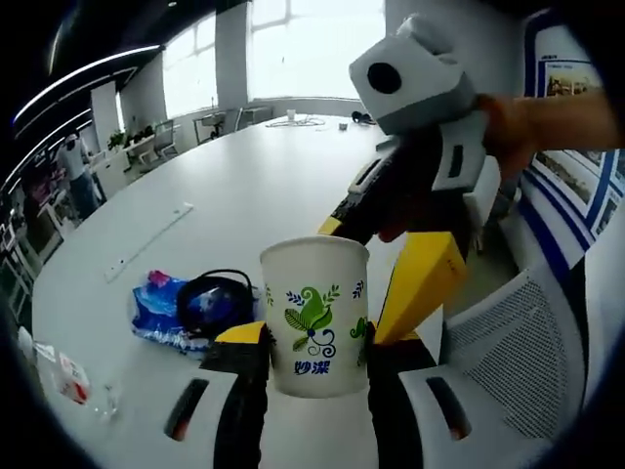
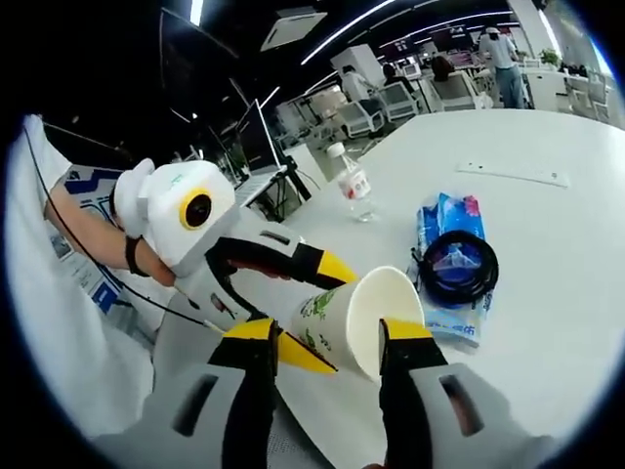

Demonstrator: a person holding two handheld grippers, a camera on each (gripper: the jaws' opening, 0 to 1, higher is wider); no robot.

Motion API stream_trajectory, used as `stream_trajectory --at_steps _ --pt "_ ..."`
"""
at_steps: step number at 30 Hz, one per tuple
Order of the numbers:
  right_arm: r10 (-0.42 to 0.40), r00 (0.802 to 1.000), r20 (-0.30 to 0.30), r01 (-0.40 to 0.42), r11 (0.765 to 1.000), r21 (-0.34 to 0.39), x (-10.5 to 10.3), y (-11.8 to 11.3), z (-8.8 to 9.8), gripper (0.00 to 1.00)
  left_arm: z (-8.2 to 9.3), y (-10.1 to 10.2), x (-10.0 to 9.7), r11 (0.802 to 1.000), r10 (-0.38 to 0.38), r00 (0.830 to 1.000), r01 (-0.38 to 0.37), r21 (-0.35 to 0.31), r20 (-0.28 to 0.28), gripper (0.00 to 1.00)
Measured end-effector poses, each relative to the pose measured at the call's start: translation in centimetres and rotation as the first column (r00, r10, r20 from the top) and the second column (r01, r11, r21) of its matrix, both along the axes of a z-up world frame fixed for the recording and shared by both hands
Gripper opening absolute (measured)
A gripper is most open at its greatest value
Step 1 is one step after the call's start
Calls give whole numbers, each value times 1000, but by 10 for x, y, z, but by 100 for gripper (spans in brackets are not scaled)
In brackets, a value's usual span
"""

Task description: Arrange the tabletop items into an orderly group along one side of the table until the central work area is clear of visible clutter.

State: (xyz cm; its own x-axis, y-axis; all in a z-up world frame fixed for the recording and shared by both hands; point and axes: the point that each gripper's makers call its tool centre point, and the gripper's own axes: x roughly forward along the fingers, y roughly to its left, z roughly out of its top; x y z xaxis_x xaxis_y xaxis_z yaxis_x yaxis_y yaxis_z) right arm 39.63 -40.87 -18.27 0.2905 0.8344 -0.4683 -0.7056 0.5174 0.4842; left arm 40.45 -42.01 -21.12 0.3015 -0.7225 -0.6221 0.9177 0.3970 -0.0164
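Cup: a white paper cup (image 1: 314,318) with a green leaf print, up off the surface (image 1: 234,186) and caught between both grippers.
Left gripper (image 1: 311,342): its yellow-tipped fingers (image 1: 242,334) press on either side of the cup, clamped on it.
Right gripper (image 2: 327,337): its fingers (image 2: 402,329) sit astride the cup's open rim, one at the mouth, one outside against the wall; the grip looks closed on the cup.
Crossing: in the left gripper view the right gripper comes in from the upper right, a hand (image 1: 508,132) behind it.
Packet: a blue packet (image 2: 447,264) lies on the surface, a black ring-shaped thing (image 2: 457,266) on top.
Bottle: a bottle (image 2: 352,183) stands farther off on the surface.
Lower left: small wrappers (image 1: 61,371) near the edge.
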Motion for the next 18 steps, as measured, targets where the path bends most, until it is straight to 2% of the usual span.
stream_trajectory --at_steps 18 --pt "15 1000 -11 -14 996 83 -8 7 8 2 -2 -8 -12 997 -76 997 76 11 15 38"
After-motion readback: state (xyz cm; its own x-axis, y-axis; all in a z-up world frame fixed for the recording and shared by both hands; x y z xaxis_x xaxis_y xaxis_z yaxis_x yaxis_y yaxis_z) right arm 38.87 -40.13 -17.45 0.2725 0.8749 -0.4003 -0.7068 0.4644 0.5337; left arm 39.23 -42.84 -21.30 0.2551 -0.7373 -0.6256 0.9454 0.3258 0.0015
